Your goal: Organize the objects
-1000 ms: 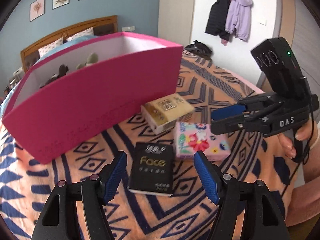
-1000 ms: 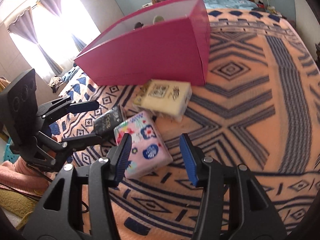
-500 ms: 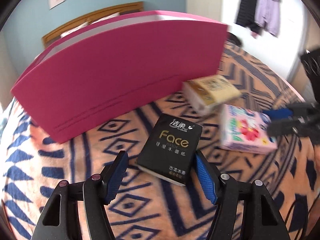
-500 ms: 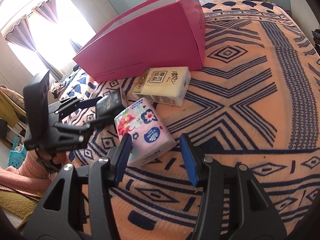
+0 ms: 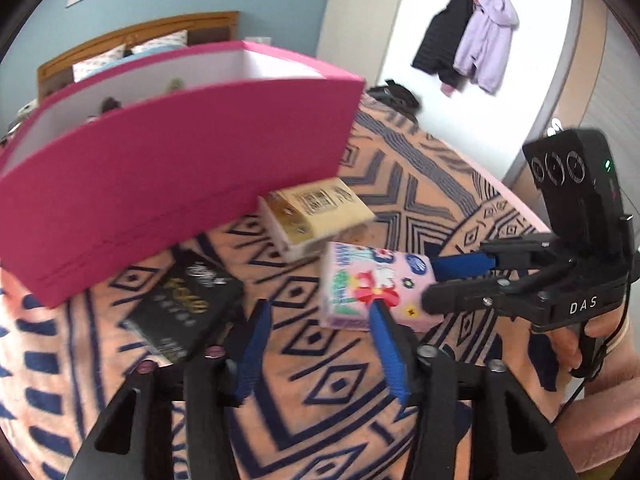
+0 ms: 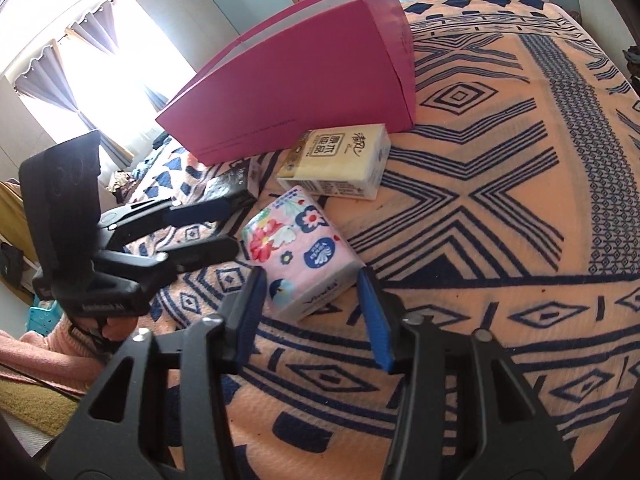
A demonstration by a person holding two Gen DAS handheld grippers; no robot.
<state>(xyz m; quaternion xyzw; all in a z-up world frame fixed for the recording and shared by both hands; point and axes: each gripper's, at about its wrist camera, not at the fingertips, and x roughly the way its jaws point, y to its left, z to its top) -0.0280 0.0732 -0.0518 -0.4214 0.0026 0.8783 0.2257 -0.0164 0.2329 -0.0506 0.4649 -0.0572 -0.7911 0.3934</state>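
Three tissue packs lie on the patterned blanket in front of a big pink box [image 5: 172,176] [image 6: 304,76]: a black pack [image 5: 184,308] [image 6: 230,186], a yellow pack [image 5: 316,212] [image 6: 340,160] and a pink floral pack [image 5: 372,284] [image 6: 302,250]. My left gripper [image 5: 320,356] is open and empty, just right of the black pack; it shows in the right wrist view [image 6: 216,228]. My right gripper [image 6: 314,314] is open, its fingers on either side of the near end of the floral pack; it shows in the left wrist view [image 5: 448,284].
The blanket [image 6: 500,184] covers a bed with a wooden headboard [image 5: 136,40]. Small items sit inside the pink box. Coats [image 5: 468,40] hang on the far wall. A bright curtained window [image 6: 80,76] is to the left.
My left gripper has swung right, off the black pack toward the floral pack. My right gripper has moved forward, so its fingers now flank the floral pack.
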